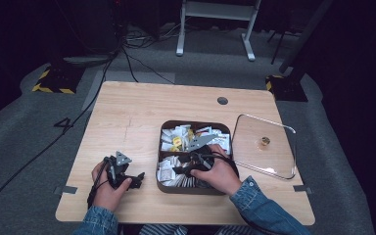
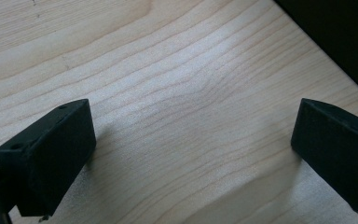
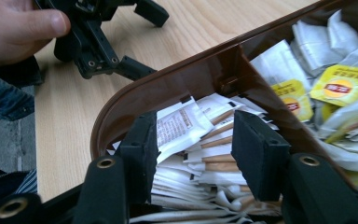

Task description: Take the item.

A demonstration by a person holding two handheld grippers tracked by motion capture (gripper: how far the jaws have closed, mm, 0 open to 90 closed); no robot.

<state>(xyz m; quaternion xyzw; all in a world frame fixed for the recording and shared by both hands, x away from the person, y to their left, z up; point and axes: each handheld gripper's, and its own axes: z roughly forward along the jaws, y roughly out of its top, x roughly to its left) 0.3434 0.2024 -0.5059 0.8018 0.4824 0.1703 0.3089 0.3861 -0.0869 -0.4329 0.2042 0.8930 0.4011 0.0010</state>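
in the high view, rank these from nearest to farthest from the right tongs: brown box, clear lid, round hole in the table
1. Brown box: nearest; the right tongs reach into its near compartment of white packets.
2. Clear lid: lying flat on the table just right of the box.
3. Round hole: farthest, near the table's far edge, beyond the box.

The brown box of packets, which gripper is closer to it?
Right. The right gripper is inside the box, over its packets; the left gripper rests on the table beside it.
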